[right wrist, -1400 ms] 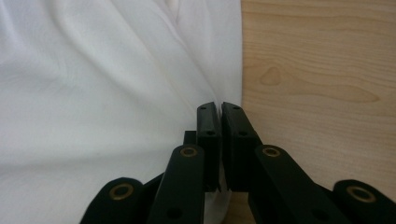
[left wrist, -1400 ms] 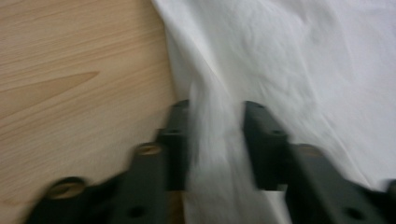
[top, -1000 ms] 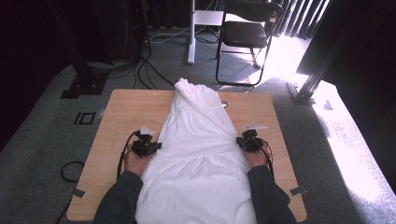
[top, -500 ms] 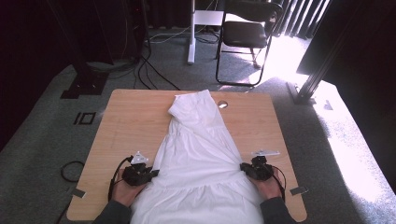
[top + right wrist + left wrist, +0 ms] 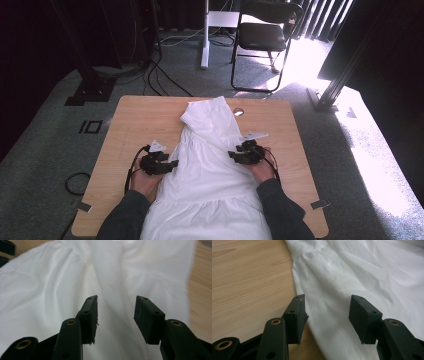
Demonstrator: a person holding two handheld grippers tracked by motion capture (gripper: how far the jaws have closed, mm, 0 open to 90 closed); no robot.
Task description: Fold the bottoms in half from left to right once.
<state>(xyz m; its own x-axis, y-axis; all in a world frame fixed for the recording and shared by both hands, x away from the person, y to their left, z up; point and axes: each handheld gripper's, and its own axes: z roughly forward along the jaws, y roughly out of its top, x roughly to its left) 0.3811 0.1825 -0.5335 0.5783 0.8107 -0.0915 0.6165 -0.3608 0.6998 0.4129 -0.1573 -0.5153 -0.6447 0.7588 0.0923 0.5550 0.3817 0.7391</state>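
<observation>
A white garment (image 5: 210, 165) lies lengthwise down the middle of the wooden table (image 5: 135, 125), its near end hanging over the front edge. My left gripper (image 5: 172, 164) sits at the cloth's left edge, my right gripper (image 5: 233, 155) at its right edge. In the left gripper view the left gripper (image 5: 327, 303) hovers over the garment's hem (image 5: 298, 277), beside bare wood. In the right gripper view the right gripper (image 5: 116, 302) stands above the white cloth (image 5: 75, 277). Both pairs of jaws have just been opening; the cloth lies under them, not pinched.
A small round metal disc (image 5: 238, 112) is set in the table just right of the garment's far end. Beyond the table stand a black chair (image 5: 265, 35), a white post (image 5: 205, 35) and a dark stand base (image 5: 90, 90). Cables trail on the carpet (image 5: 75, 182).
Both hands drew the garment toward the front edge, then let go and moved forward again. The cloth's far end now lies nearer and bunched. Both pairs of jaws stand apart.
</observation>
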